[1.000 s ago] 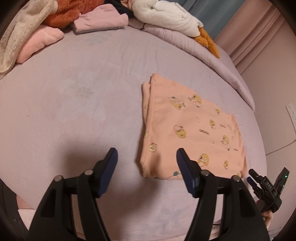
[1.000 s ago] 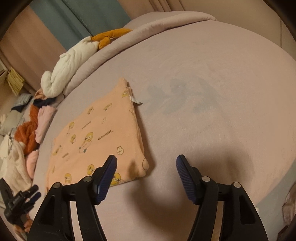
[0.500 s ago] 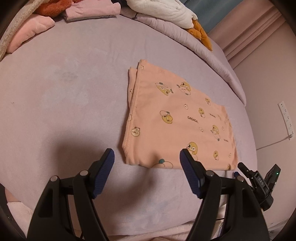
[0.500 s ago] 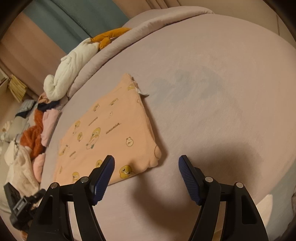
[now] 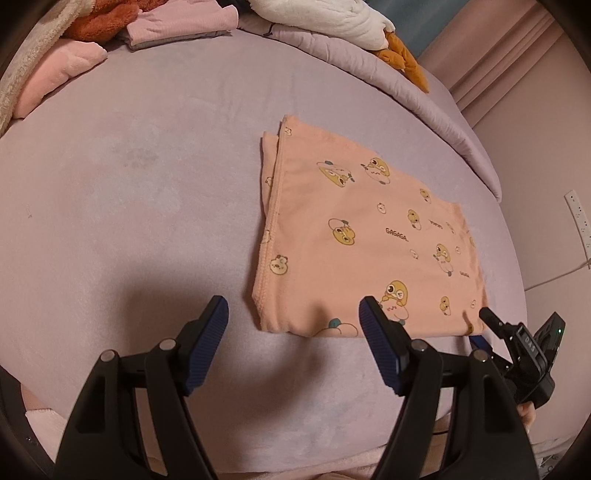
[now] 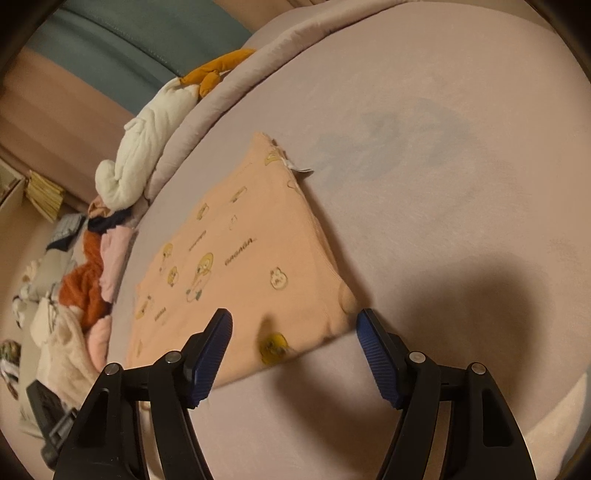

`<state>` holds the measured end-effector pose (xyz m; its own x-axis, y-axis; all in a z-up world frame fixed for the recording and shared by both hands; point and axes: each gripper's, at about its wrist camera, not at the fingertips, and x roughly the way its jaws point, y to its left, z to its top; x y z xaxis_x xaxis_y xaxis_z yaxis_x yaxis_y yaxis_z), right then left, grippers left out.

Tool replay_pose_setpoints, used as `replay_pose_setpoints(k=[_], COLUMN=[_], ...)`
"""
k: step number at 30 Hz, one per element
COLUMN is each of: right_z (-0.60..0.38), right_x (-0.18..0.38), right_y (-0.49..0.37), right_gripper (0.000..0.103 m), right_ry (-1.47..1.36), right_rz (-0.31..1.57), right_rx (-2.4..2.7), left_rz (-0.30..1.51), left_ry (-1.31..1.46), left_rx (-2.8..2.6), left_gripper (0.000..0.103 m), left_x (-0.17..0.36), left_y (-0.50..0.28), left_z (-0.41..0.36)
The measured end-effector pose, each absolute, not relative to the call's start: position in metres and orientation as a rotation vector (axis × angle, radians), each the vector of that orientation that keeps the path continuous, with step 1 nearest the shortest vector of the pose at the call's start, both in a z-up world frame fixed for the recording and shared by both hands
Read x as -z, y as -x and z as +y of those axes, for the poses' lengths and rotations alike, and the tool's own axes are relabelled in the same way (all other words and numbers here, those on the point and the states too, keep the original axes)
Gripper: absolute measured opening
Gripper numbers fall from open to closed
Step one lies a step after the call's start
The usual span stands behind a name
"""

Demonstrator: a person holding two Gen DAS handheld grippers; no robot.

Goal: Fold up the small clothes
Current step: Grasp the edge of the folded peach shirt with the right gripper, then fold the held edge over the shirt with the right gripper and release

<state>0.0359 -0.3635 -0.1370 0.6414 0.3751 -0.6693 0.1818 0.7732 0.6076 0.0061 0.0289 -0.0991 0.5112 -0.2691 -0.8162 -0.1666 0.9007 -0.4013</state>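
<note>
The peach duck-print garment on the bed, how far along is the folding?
The peach garment already lies flat on the bed as a layered rectangle. Both the left hand-held gripper and right hand-held gripper are open at its near edge, holding nothing. Probably one more fold remains; the clothes pile looks unfolded.

dim warm light | soft shadows near foreground | fisheye-warped, dark-vignetted edges

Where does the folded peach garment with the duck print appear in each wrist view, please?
Left wrist: the peach garment lies right of centre, its near edge by the right fingertip.
Right wrist: it lies left of centre, its near edge between the open fingertips.
Shared landmark: the white plush toy.
</note>
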Motion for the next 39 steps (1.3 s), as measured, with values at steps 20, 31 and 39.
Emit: replay_pose_setpoints(k=[20,31,39], right_z=[-0.35,-0.347,-0.317], right_x=[0.139,0.129,0.082], right_y=[-0.086,-0.096,-0.091], right_gripper=[0.048,0.015,0.014], right_ry=[-0.704,-0.605,-0.368], right_rz=[0.831,0.82,0.724], right_rx=[-0.075,-0.055,-0.054], left_rz=[1.045,1.042,1.029], left_ry=[0.436,0.449,0.486], left_rx=[0.028,0.007,-0.018], left_gripper=[0.073,0.073,0.073], left_x=[0.097,0.096,0.096], left_y=[-0.014,-0.014,-0.009], left_z=[0.03,0.036,0.05])
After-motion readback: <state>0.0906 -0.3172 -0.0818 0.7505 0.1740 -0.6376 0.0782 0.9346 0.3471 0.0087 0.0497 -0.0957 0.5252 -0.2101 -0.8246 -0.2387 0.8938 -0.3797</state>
